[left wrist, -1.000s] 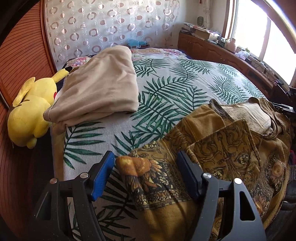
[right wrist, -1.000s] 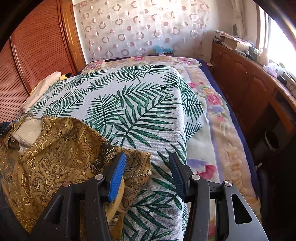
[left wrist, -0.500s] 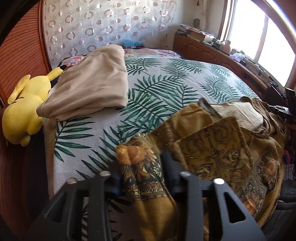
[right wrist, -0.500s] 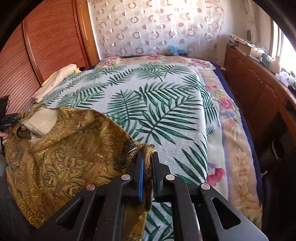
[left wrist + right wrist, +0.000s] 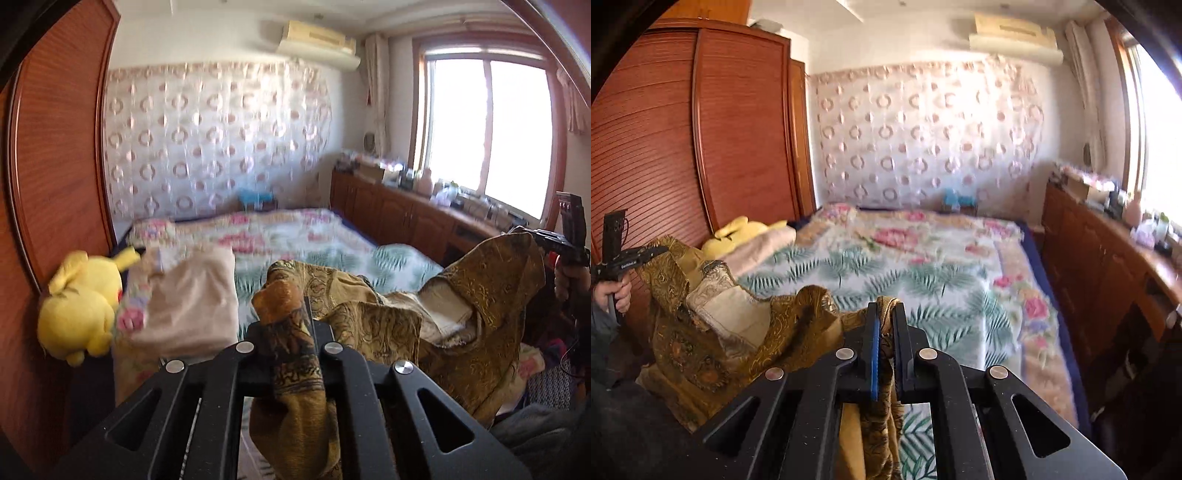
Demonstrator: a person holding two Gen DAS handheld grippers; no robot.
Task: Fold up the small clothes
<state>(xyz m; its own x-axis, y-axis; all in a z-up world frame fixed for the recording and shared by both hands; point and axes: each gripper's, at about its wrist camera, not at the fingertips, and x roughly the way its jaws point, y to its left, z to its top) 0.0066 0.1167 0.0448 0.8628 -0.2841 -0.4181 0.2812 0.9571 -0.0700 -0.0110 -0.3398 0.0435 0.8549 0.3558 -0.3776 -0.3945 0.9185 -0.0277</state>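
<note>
A gold-brown patterned garment (image 5: 476, 295) with a pale lining hangs in the air between my two grippers, above the near edge of the bed. My left gripper (image 5: 286, 314) is shut on one bunched corner of it. My right gripper (image 5: 885, 317) is shut on the opposite corner; the garment (image 5: 713, 332) sags to its left. The right gripper also shows at the far right of the left wrist view (image 5: 565, 243), and the left gripper at the far left of the right wrist view (image 5: 624, 258).
The bed (image 5: 923, 273) has a palm-leaf and floral cover. A folded beige garment (image 5: 192, 302) lies at its left, beside a yellow plush toy (image 5: 79, 306). A wooden wardrobe (image 5: 665, 147) stands left; a low cabinet (image 5: 406, 218) with clutter runs under the window.
Both grippers closed on the garment's corners, then lifted it off the bed. The views have tilted up toward the far wall.
</note>
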